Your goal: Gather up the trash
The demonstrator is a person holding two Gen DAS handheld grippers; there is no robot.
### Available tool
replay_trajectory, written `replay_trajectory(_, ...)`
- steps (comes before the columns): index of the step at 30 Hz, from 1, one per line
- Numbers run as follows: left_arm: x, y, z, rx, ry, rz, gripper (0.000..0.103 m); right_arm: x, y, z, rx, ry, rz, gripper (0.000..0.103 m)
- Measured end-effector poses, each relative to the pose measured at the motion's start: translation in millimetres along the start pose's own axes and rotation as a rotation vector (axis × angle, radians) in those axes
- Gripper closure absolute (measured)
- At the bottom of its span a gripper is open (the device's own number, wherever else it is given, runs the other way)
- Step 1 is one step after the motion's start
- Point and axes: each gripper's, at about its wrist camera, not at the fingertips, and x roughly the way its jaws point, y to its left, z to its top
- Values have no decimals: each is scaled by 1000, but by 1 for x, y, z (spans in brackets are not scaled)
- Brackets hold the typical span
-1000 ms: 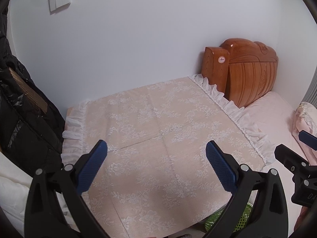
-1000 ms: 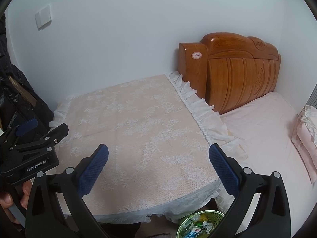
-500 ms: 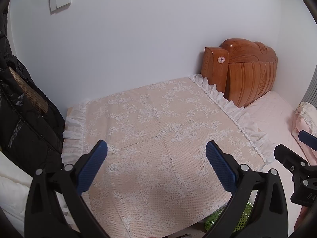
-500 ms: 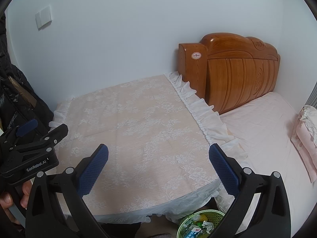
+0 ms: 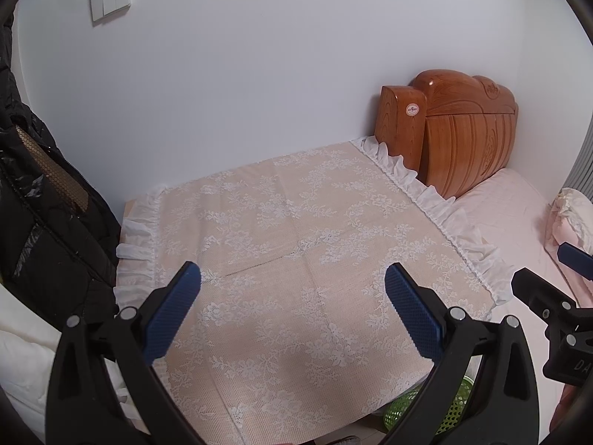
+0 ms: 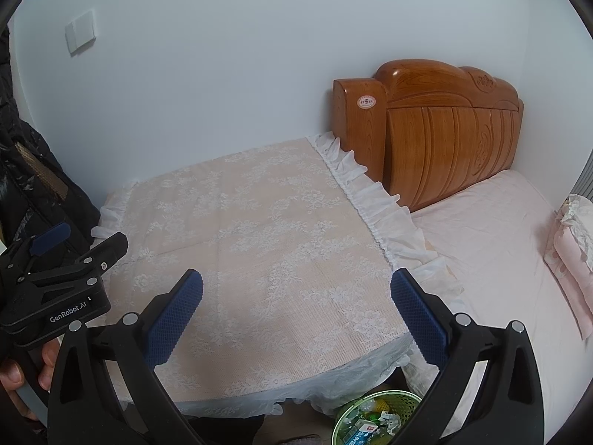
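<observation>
Bedside green basket (image 6: 404, 402) (half hidden)

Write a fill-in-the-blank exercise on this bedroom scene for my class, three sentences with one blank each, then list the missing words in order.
1. The green basket on the floor below the lace cloth holds ____.
2. Both the left gripper and the right gripper are ____ and hold nothing.
3. The headboard against the wall is made of ____.

Missing words: trash; open; wood
</observation>
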Motion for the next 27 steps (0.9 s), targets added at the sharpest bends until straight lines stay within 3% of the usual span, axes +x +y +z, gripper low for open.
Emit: replay_trajectory(27,3,-1,-2,3,13,-2,8,1,-3,-3,-3,7,-3,2)
